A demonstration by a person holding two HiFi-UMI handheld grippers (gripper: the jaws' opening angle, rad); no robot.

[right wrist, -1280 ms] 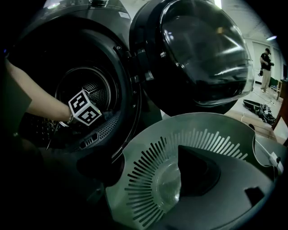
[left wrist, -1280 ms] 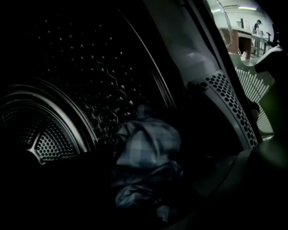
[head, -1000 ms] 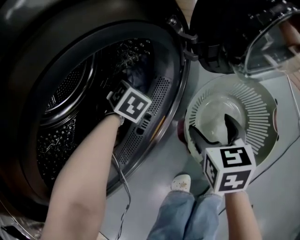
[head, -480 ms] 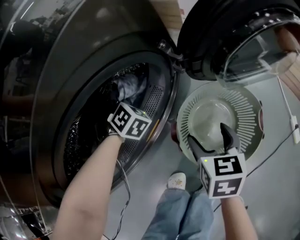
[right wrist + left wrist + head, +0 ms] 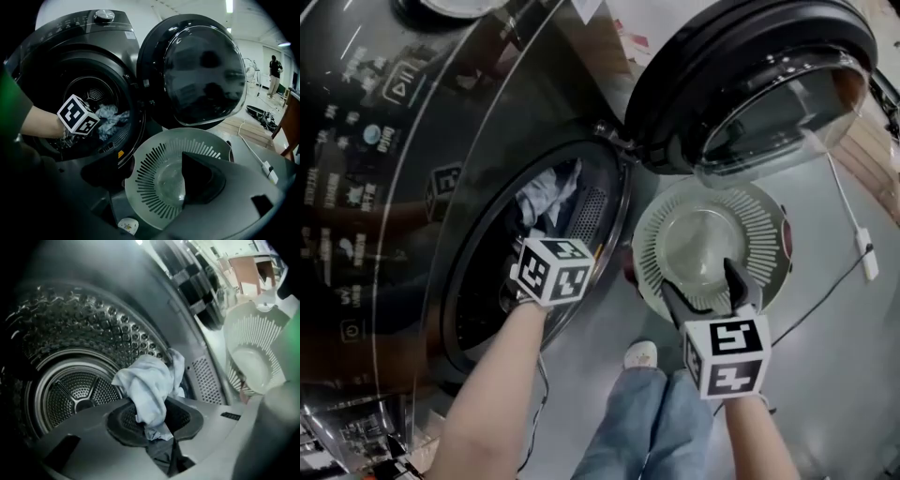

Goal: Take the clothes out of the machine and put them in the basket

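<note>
A pale crumpled cloth [image 5: 147,385] hangs out of my left gripper [image 5: 154,427], whose jaws are shut on it at the mouth of the washing machine drum [image 5: 75,394]. In the head view that gripper [image 5: 542,230] sits in the round machine opening [image 5: 478,281], with the cloth [image 5: 546,192] bunched above its marker cube. The round white slotted basket [image 5: 708,239] stands on the floor under the open door. My right gripper [image 5: 705,292] hovers over the basket's near rim, jaws wide apart, nothing between them. In the right gripper view the basket [image 5: 164,183] looks empty.
The machine's dark round door [image 5: 759,84] hangs open above the basket. A thin cable with a white plug [image 5: 865,267] runs over the grey floor at the right. The person's jeans and a shoe [image 5: 641,354] are between the arms. A person [image 5: 274,70] stands far off.
Both grippers have risen. The left one has drawn back from deep in the drum to its opening, with the cloth in its jaws. The right one stays open over the basket.
</note>
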